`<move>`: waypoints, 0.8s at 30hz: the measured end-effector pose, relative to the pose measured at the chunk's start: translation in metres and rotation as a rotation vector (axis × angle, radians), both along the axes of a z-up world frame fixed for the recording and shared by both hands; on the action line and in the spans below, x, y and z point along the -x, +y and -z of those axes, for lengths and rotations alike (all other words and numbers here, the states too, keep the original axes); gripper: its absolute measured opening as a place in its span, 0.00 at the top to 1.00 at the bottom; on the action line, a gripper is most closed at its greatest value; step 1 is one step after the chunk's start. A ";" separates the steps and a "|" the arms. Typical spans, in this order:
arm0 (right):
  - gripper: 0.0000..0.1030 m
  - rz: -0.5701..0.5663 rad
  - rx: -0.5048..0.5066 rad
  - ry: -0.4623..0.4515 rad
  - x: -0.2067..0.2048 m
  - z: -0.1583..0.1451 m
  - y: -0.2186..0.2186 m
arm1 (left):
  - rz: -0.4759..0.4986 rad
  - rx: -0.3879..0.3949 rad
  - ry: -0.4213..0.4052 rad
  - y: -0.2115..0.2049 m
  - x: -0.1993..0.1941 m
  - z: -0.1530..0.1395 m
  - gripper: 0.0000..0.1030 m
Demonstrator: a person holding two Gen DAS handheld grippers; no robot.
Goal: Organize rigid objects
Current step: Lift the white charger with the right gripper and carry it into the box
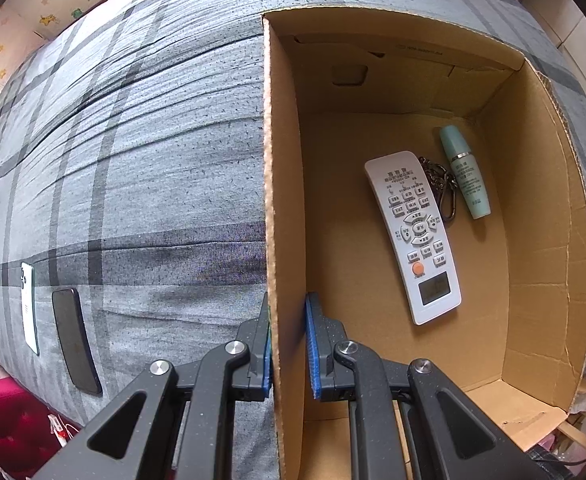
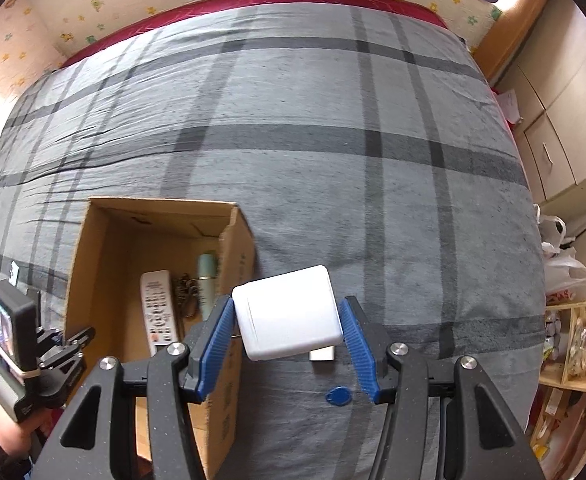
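While I watch both wrist views, my left gripper [image 1: 289, 344] is clamped on the near end of the cardboard box's [image 1: 283, 168] left wall, one blue pad on the outside and the other on the inside, pointing straight down at the bed. That box sits open-topped on the grey plaid bedspread [image 2: 333, 140]. On its floor I see a white remote control [image 1: 413, 236] lying lengthwise, a dark keychain [image 1: 439, 188] just beside it on the right, touching its edge, and a pale green tube [image 1: 465, 172] beyond the keychain, close to the right wall. My right gripper [image 2: 289, 340] holds a white charger block [image 2: 289, 312] between its blue pads [image 2: 217, 344], lifted clear of the bedspread and tilted, with its metal prongs showing at the lower edge. It hangs just to the right of the box's right wall, outside the box. Below it a small blue key fob [image 2: 339, 395] lies flat on the bedspread. Off to the left of the box, two phones rest on the bed side by side, a white one [image 1: 29, 308] and a black one [image 1: 75, 352], well apart from the box wall.
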State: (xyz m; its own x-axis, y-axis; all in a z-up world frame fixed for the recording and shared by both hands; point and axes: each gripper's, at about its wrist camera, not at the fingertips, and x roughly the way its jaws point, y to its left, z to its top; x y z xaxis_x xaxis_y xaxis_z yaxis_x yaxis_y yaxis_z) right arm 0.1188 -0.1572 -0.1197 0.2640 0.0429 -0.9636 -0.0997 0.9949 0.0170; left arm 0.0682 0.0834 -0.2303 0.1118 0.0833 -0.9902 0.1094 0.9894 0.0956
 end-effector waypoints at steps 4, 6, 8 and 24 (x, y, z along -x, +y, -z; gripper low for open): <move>0.44 -0.029 -0.011 -0.002 0.002 -0.003 0.018 | -0.001 0.007 0.002 0.001 -0.001 0.001 0.86; 0.44 -0.045 -0.017 -0.004 0.002 -0.005 0.026 | -0.001 0.008 0.003 0.002 -0.001 0.002 0.86; 0.44 -0.060 -0.025 -0.003 0.002 -0.005 0.035 | -0.001 0.010 0.004 0.003 -0.001 0.002 0.86; 0.44 -0.184 -0.049 0.032 0.002 0.018 0.106 | 0.012 0.033 -0.006 0.009 0.001 0.005 0.87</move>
State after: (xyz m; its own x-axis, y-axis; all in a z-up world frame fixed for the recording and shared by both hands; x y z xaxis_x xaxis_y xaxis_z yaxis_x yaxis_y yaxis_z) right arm 0.1170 -0.0512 -0.1382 0.2168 0.1351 -0.9668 -0.2784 0.9578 0.0714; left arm 0.0674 0.0925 -0.2351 0.1186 0.0487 -0.9917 0.1209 0.9907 0.0631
